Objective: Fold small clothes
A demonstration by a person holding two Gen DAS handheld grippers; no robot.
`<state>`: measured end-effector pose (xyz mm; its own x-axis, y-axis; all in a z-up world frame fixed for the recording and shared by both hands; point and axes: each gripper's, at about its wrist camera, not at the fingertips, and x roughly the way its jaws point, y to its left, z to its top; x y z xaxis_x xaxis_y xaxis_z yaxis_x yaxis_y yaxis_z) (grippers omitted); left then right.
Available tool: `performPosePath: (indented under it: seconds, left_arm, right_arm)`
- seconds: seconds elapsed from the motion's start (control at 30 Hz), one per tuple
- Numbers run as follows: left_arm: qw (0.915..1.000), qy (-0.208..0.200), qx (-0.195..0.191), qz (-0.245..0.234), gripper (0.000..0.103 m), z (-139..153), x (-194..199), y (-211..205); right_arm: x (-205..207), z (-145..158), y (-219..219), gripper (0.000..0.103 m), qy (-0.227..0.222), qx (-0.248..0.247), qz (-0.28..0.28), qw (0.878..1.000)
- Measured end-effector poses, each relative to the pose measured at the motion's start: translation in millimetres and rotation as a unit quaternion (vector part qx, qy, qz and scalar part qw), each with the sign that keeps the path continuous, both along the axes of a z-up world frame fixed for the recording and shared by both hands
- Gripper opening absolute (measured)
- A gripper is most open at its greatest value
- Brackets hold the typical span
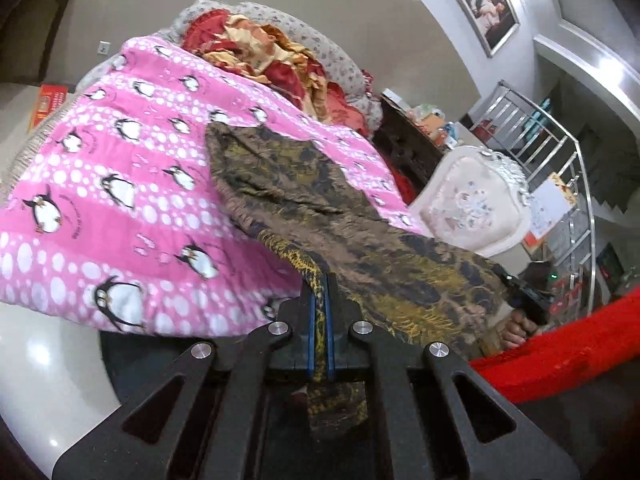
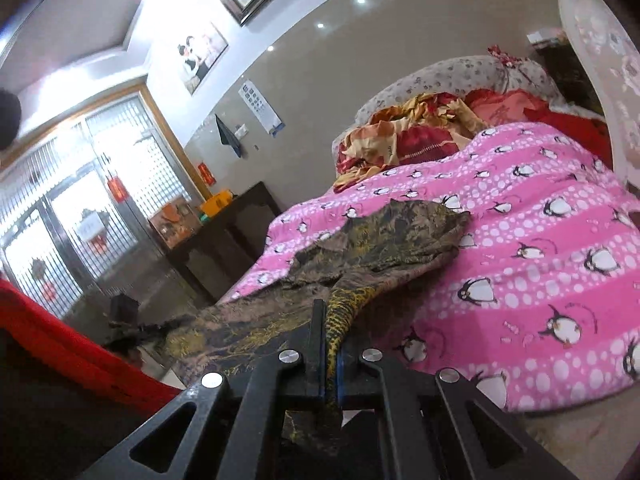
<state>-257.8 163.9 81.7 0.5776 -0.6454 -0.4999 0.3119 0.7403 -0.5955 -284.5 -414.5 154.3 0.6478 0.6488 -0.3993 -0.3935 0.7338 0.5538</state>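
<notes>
My left gripper [image 1: 320, 280] is clamped tight on the hem of the brown and gold patterned garment [image 1: 320, 196], the cloth pinched between the two blue-edged pads and a tail of it hanging down behind them. My right gripper [image 2: 330, 312] is likewise closed on another edge of the same garment [image 2: 384, 240], a yellow-scaled strip of it squeezed between the pads and running out past the tips.

From the left fingers the garment stretches forward and to the right, part of it lifted off the bed and part lying on the pink penguin quilt [image 1: 120, 184]. Off to the right of those fingers I can see my other hand [image 1: 520, 326] around its handle, with the cloth spanning between the two. From the right fingers the garment runs ahead and slightly right, its far end crumpled on the same quilt [image 2: 540, 240].

Beyond the garment, past both sets of fingertips, lies a heap of red and gold bedding [image 1: 260, 48] against a grey flowered pillow [image 2: 440, 72].

Writing is scarce. The quilt carries small curved lettering beside each penguin, too blurred to read. A white wall chart [image 2: 262, 108] up and left of the right fingers shows rows of marks I cannot make out. Red paper decorations [image 2: 116, 190] on the window grille are unreadable too.
</notes>
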Motion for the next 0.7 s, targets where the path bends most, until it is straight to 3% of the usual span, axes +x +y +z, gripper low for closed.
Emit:
performPosePath:
  seconds: [0.2, 0.4, 0.57, 0.7]
  left_arm:
    - [0.9993, -0.018, -0.014, 0.028, 0.002, 6, 49, -2]
    - [0.9961, -0.016, -0.024, 0.084, 0.002, 0, 161, 4]
    - [0.9952, 0.018, 0.037, 0.088, 0.002, -32, 268, -6]
    - [0.9922, 0.036, 0.081, 0.087, 0.002, -59, 325, -14]
  right_arm:
    - [28, -21, -20, 0.003, 0.037, 0.069, -0.031, 0.996]
    - [129, -43, -19, 0.003, 0.074, 0.091, -0.089, 0.989]
    - [225, -61, -7, 0.003, 0.116, 0.069, -0.11, 0.985]
    - [293, -95, -2, 0.003, 0.178, 0.051, -0.138, 0.973]
